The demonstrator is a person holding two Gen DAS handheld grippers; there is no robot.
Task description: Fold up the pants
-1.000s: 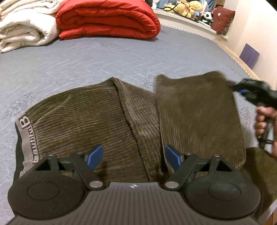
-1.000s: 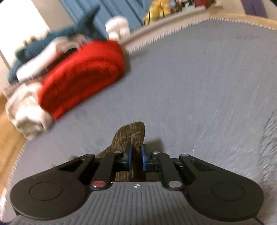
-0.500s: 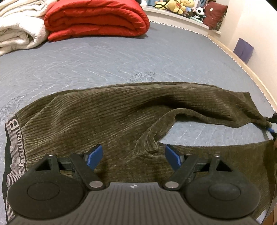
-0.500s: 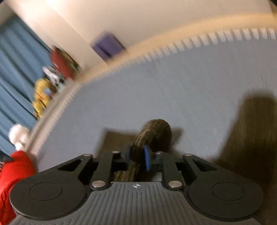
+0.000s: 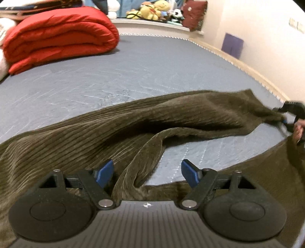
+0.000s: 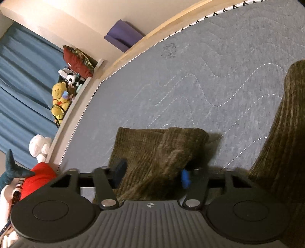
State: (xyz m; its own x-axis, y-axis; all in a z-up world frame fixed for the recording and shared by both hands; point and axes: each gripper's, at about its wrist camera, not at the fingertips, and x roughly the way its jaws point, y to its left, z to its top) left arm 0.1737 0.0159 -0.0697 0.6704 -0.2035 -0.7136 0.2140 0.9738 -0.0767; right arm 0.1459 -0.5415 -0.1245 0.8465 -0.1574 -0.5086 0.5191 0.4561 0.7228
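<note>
Olive corduroy pants lie spread across the grey mattress, one leg stretched out to the right. My left gripper hovers low over the crotch area. Its jaws are closing, and a raised ridge of fabric stands between the blue pads without touching them. My right gripper is at the end of that leg, seen small at the right edge with a hand on it. Its jaws are opening and the leg's cuff lies loose between them. The other leg runs along the right.
A folded red duvet and a white blanket sit at the far left of the bed. Plush toys line a shelf behind. The bed's wooden edge and a wall run along the right.
The right gripper swung the folded leg out to the right, laid it on the mattress, and spread its jaws off the cuff. The left gripper dropped lower toward the crotch fold.
</note>
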